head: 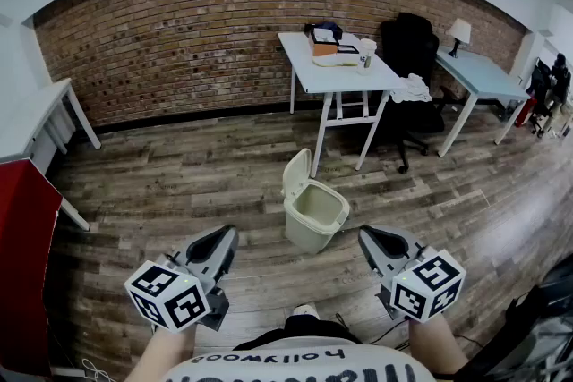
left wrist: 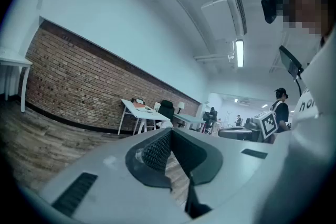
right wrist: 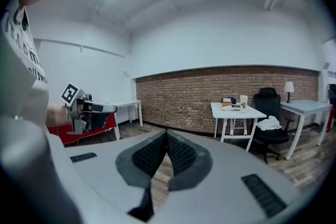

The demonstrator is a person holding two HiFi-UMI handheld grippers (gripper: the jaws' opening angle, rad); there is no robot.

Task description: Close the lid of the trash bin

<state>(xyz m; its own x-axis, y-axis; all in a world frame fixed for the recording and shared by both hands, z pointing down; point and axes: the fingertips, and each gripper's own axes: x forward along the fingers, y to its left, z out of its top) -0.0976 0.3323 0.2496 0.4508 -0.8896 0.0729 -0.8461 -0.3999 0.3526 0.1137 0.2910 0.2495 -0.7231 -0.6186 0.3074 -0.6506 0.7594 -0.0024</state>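
While the trash bin [head: 315, 212] stands on the wooden floor [head: 179, 183] with its lid [head: 296, 172] tipped up — just in front of the white table [head: 333, 72] — the left gripper [head: 221, 242] and right gripper [head: 371, 239] hover near it, either side, each clenched with jaws together on nothing.

Red flat panel [head: 20, 264] cut off by left edge; small items [head: 337, 46] on white rectangular surface [head: 336, 78] too small to identify.
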